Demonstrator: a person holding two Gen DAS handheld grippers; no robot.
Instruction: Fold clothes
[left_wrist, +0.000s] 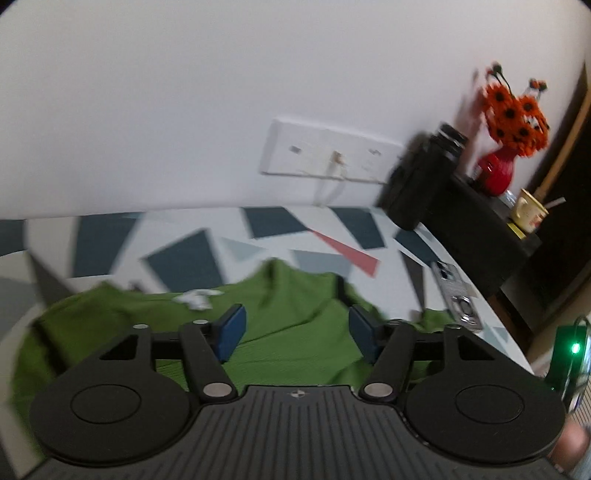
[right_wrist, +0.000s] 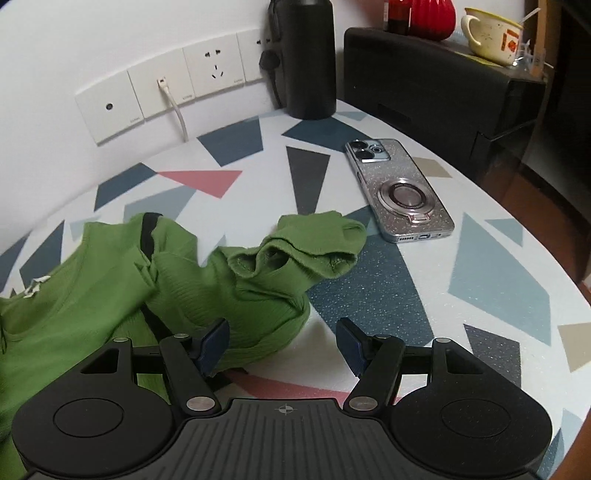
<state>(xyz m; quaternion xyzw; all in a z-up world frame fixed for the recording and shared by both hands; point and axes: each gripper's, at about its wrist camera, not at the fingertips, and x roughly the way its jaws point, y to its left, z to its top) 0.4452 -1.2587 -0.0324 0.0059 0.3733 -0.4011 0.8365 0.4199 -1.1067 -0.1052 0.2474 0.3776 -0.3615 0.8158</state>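
White wall and a strip of sockets (right_wrist: 162, 96) back your work surface, a table (right_wrist: 406, 295) covered in a cloth of blue, grey and pink shapes, and the green top (right_wrist: 110, 306) lies crumpled on its near-left part, not yet flat. Your right gripper (right_wrist: 282, 343) hangs low over the near edge with its jaws wide apart and nothing between them; the bunched sleeve (right_wrist: 314, 247) sits just beyond its left finger, so you look placed to take hold of that sleeve or the rumpled fold below it and draw it out. Your left gripper (left_wrist: 295, 332) is likewise spread wide and empty, hovering over the body of the garment (left_wrist: 288, 332), which fills the gap between the blue pads (left_wrist: 231, 334); that view is blurred, so I cannot tell whether the pads touch the fabric. A small white tag (left_wrist: 195, 298) marks the neckline at the far side, which suggests the top lies inside up or twisted. Mind the phone (right_wrist: 400, 190) lying face down just right of the sleeve's cuff: a sweep outward could push it toward the table edge. Farther back, a black bottle (right_wrist: 306, 59) stands by the wall, with a red vase (right_wrist: 432, 16) and a cream mug (right_wrist: 491, 33) on the dark cabinet (right_wrist: 424, 81) beyond, all well apart from the cloth. Flattening probably comes first.
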